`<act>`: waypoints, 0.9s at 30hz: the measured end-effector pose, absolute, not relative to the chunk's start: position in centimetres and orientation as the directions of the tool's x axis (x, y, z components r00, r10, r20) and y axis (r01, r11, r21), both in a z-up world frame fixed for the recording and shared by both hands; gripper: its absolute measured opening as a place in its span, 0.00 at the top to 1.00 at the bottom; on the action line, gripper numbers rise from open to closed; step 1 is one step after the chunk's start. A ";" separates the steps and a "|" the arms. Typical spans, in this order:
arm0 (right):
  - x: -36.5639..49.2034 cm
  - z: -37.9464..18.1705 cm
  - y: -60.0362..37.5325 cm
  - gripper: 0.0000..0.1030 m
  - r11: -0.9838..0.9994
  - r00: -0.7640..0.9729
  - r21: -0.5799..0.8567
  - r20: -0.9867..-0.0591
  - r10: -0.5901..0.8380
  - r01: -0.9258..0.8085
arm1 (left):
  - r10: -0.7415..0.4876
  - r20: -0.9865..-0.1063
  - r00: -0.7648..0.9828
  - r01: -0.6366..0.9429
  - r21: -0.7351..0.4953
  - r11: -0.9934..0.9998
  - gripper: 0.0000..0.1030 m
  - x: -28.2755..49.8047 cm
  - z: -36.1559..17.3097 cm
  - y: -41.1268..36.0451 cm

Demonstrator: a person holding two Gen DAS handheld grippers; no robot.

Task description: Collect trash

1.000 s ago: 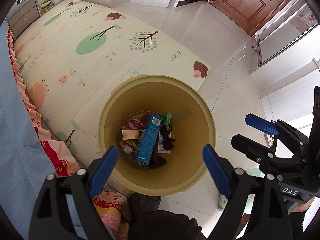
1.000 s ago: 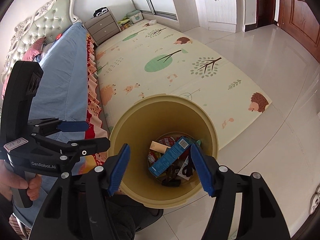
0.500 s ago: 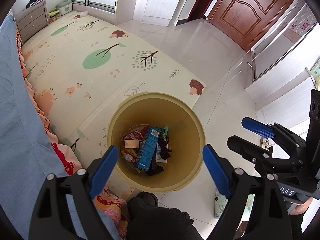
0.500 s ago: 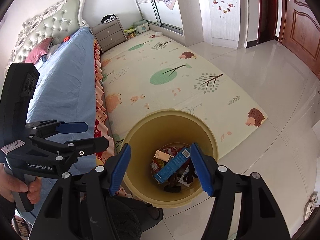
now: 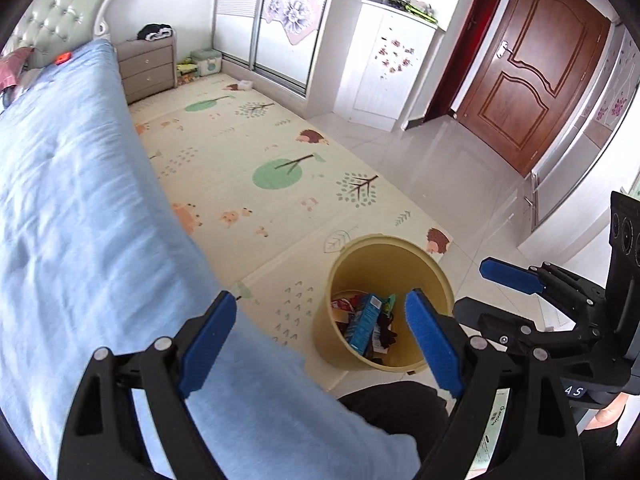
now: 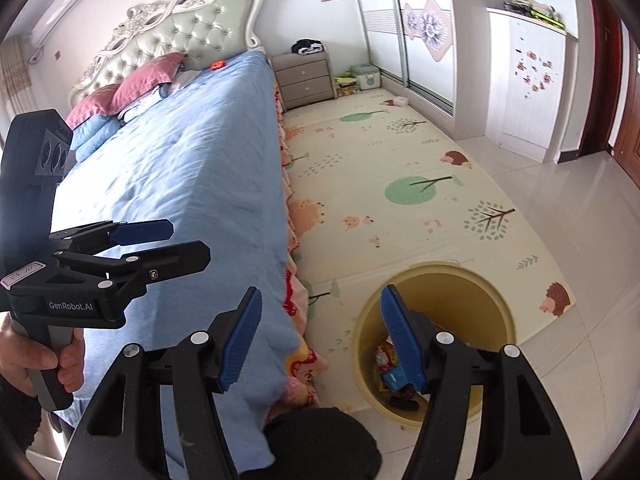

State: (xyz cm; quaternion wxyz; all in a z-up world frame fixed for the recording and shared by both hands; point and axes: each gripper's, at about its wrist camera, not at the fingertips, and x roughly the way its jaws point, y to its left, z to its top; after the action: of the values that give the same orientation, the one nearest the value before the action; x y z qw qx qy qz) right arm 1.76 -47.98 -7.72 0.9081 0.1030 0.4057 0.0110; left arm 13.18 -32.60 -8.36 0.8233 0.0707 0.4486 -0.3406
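Nearest the left wrist camera, the left tool (image 5: 318,344) stands open with nothing between its blue pads, one pad over the edge of the blue bedspread (image 5: 80,216) and the other over the rim of the bin. In the right wrist view the right tool (image 6: 320,338) is likewise open and empty, its left pad in front of the bed's corner and its right pad in front of the bin. Each tool also shows in the other's camera: the right one at the right edge of the left view, the left one at the left of the right view, held by a bare hand (image 6: 30,356) around its grey handle.

Just below the tools a dark rounded shape, perhaps the person's knee, fills the bottom of both views.

The yellow trash bin (image 5: 434,280) stands upright on the floor at the corner of the play mat (image 5: 256,152), just beside the bed's foot. The trash lies at its bottom: a blue carton (image 5: 364,322) leaning among red wrappers (image 5: 346,305) and something dark (image 5: 387,332).

Beyond, the mat with its trees and hedgehogs runs along the bed to a grey nightstand (image 6: 306,78). Pink pillows (image 6: 136,88) rest against a tufted headboard (image 6: 180,36). Farther off stand sliding wardrobe doors (image 5: 276,20), a white cabinet (image 5: 386,64) and a brown wooden door (image 5: 532,76).
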 end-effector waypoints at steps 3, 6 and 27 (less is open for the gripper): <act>3.1 -7.2 -43.7 0.41 0.979 0.682 0.202 -0.715 0.154 -0.009 | -0.468 -0.766 0.441 0.569 -0.165 0.806 0.16 13.0 -7.4 -27.6; 4.4 -6.8 -39.3 0.41 0.979 0.691 0.186 -0.698 0.189 -0.080 | -0.425 -0.748 0.510 0.509 -0.136 0.850 0.16 12.9 -6.6 -22.5; 8.9 -3.3 -18.0 0.18 0.943 0.831 0.040 -0.461 0.311 -0.331 | -0.150 -0.523 0.839 0.109 -0.109 0.988 0.04 12.0 -2.2 2.9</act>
State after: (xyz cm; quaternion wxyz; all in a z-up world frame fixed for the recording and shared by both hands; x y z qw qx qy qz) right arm 8.92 -17.96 -3.28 0.9566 -0.0207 0.2375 0.1676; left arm 11.98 2.89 -2.16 0.9582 -0.0375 0.2756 -0.0677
